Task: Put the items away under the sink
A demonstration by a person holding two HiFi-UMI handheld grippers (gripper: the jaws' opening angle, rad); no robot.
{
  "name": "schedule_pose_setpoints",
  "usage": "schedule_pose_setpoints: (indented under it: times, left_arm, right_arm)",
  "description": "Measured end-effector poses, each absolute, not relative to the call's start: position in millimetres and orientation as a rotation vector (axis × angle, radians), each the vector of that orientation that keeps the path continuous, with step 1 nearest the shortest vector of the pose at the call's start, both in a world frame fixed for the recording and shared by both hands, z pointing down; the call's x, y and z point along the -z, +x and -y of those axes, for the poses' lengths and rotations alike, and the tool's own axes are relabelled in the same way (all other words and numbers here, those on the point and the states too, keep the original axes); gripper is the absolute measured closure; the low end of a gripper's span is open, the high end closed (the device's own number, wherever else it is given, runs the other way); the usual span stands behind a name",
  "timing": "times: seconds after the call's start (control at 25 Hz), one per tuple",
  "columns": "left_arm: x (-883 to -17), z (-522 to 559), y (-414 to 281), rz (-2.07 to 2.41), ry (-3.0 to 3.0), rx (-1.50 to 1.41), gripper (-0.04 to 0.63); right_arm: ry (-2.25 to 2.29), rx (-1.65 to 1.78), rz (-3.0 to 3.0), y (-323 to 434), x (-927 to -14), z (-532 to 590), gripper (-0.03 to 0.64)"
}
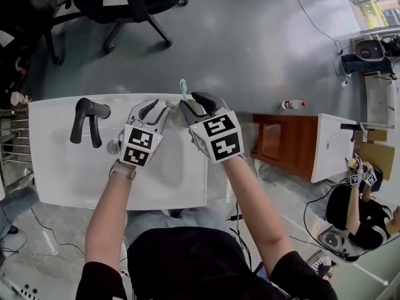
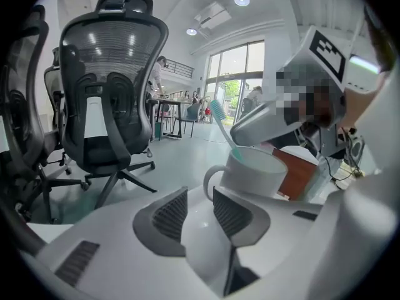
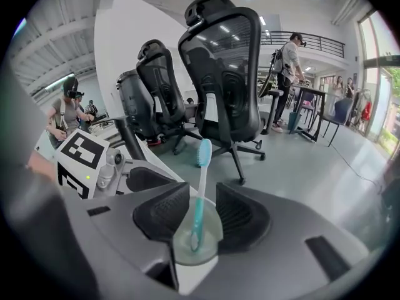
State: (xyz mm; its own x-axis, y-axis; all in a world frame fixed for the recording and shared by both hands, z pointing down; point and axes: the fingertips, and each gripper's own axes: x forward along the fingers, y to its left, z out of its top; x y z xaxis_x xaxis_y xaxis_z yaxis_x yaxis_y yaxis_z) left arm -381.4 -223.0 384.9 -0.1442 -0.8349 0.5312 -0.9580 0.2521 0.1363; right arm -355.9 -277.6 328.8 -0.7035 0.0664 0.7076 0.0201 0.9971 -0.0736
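A white mug [image 2: 262, 174] with a handle stands at the back edge of the white sink top [image 1: 62, 167], and a teal toothbrush [image 1: 183, 87] leans upright in it. In the right gripper view I look down into the mug [image 3: 197, 239]. My right gripper [image 3: 203, 192] is open, one pad on either side of the rim, and the toothbrush [image 3: 201, 186] rises between them. My left gripper [image 2: 199, 195] is open just short of the mug's handle, with nothing between its pads. In the head view the left gripper [image 1: 161, 106] and right gripper [image 1: 192, 102] are side by side.
A black faucet [image 1: 87, 119] stands on the left of the sink top, beside a drain knob [image 1: 114, 146]. A brown wooden cabinet [image 1: 284, 139] with another white top [image 1: 334, 145] lies to the right. A bottle [image 1: 292, 104] lies on the floor. Office chairs [image 1: 134, 5] stand beyond the sink.
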Motion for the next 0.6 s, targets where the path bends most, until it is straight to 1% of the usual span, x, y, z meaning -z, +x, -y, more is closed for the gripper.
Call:
schedule_pose_setpoints:
  times: [0.4, 0.52, 0.6]
  left_arm:
    - [-382, 251, -382, 2.022, 1.726, -0.379, 0.473]
    - [-382, 255, -381, 2.017, 1.744, -0.383, 0.539]
    - [-384, 254, -379, 2.023, 1.735, -0.387, 0.543]
  right_arm:
    - [-0.070, -0.092, 2.318, -366, -340, 278, 0.471]
    - [-0.067, -0.099, 2.332, -366, -340, 277, 0.489]
    - [-0.071, -0.100, 2.339, -365, -341, 275, 0.513]
